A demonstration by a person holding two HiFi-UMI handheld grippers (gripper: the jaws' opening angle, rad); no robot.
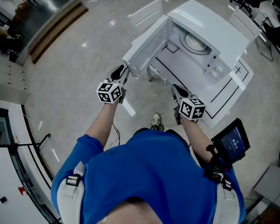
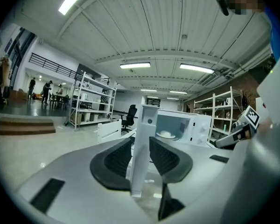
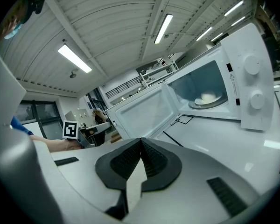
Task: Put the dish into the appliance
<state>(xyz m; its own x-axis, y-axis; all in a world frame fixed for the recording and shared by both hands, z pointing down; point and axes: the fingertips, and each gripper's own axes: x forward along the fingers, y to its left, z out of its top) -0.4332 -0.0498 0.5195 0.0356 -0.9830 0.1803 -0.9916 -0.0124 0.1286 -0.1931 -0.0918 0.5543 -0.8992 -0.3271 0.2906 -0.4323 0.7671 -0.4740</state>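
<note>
**Dish in the cavity, open door held at its free edge**

Head view: the microwave (image 1: pixel 210 31) is seen on a white tabletop (image 1: pixel 226 94) marked with black lines. Its door (image 1: pixel 147 45) is swung wide open toward the person. The dish (image 1: pixel 196 42) is seen inside the cavity on the turntable, so the placing is judged done and the door is what remains. The left gripper (image 1: pixel 118 74) is set at the door's free edge. The right gripper (image 1: pixel 177 91) is held lower, over the tabletop's near side and apart from the appliance. The left is therefore the nearer one for the closing swing.

Left gripper view: the door (image 2: pixel 142 143) is shown edge-on and upright, its long axis vertical, between the two fingers (image 2: pixel 116 160). The pads are pressed against its faces on either side, so the door is taken to be clamped. The dish (image 2: pixel 166 134) lies beyond, deep in the cavity and a little right of the door's edge. Nothing is seen between the door and the opening. Shelving and an office chair are seen well behind.

Right gripper view: the right gripper's (image 3: pixel 141 160) fingers are brought together, with nothing held between them. The dish (image 3: pixel 207 98) is seen up and to the right on the turntable. The door's inner face (image 3: pixel 144 115) is seen left of the cavity. The right gripper is judged to lie clear of the door's arc.
</note>
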